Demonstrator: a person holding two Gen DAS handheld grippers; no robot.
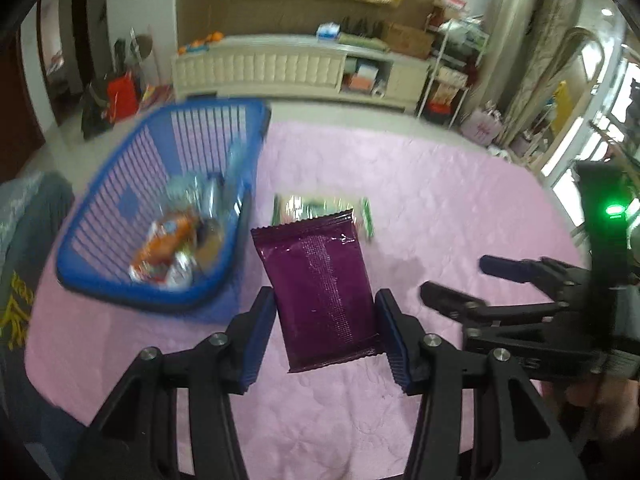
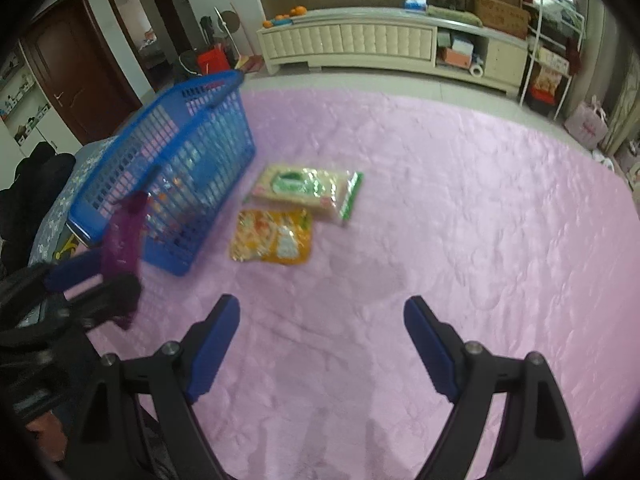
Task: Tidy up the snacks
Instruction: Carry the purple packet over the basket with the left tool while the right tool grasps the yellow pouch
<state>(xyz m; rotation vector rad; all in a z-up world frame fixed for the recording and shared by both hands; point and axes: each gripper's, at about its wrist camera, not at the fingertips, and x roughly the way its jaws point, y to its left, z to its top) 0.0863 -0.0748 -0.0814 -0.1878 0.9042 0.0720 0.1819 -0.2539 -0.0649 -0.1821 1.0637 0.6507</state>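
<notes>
Between the left gripper's (image 1: 325, 322) blue pads hangs a purple snack packet (image 1: 318, 288), the jaws clamped on its two long edges near the lower half, the packet standing roughly upright and lifted off the pink quilted cover (image 2: 460, 208). The blue basket (image 1: 120, 184) sits just to the packet's left, already holding an orange wrapper and what look like foil-wrapped snacks, though blur makes them hard to name. Two packets lie on the cover beside the basket: a green-and-cream pack (image 2: 308, 190) and a yellow pack (image 2: 272, 238), touching or nearly so. The right gripper (image 2: 322, 344) hovers over bare cover with its jaws wide apart and nothing in them.

The step in hand looks like carrying the purple packet into the basket. To do it well, the packet wants to travel left and clear the basket's near rim before any lowering; the rim stands high on this side and the packet's loose top could catch on it. The grip is on a thin, slippery film, so a steady squeeze and a smooth sweep suit better than a quick swing. Releasing low over the open floor of the basket, away from the heap at the near corner, should let it lie flat. The right gripper is well placed to reach for the yellow pack next.
</notes>
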